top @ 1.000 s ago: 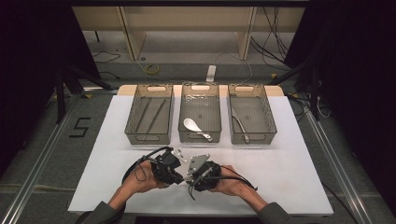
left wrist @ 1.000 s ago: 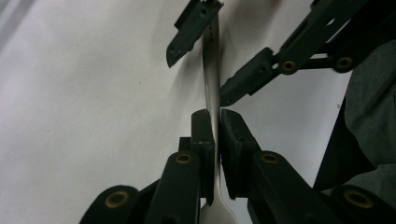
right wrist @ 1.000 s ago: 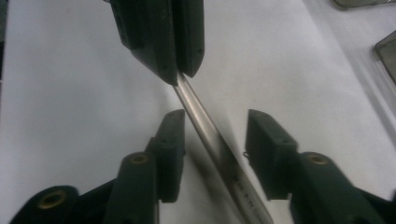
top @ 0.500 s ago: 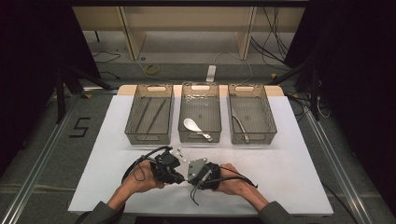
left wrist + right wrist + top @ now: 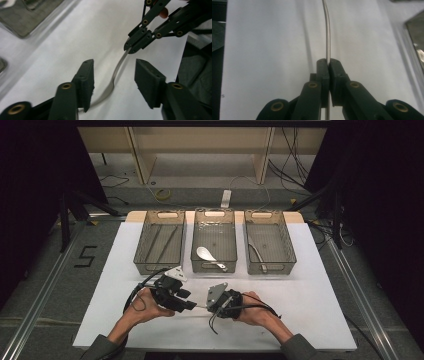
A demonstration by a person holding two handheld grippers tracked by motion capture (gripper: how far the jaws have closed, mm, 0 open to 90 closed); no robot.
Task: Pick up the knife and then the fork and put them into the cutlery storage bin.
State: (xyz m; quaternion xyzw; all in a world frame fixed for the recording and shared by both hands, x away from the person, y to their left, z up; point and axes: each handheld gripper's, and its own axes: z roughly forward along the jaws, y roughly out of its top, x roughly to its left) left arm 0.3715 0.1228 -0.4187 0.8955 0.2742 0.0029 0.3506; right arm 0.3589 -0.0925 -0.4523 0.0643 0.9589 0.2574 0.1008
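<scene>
**Steel utensil changes tools above the white worktop**

Metal, thin and curved: a slim utensil handle (image 5: 119, 68) runs between the two tools at the near middle of the worktop (image 5: 320, 295). The right tool (image 5: 329, 65) is pressed tight on it, the pads pinching the shaft edge-on so that it rises straight out from between them. The left tool (image 5: 113, 75) stands spread; its jaws have just been opening, and the handle passes through the gap without either pad pressing on it.

This looks like a handover, with the grip now on the right side alone. To do it well, the left tool should draw back along its own line, so that neither pad catches the shaft and twists it in the right-hand pinch. The right tool holds near one end, so the long free part can swing; keeping the wrist level and moving slowly would keep the piece from pivoting. Only once the left jaws are free of the handle should it be carried towards the three mesh baskets (image 5: 214, 268) at the far side.

In the high view the left tool (image 5: 189, 306) and the right tool (image 5: 210, 306) face each other, tips near, the utensil bridging them just above the worktop. Which end is the bowl or tines cannot be told.
</scene>
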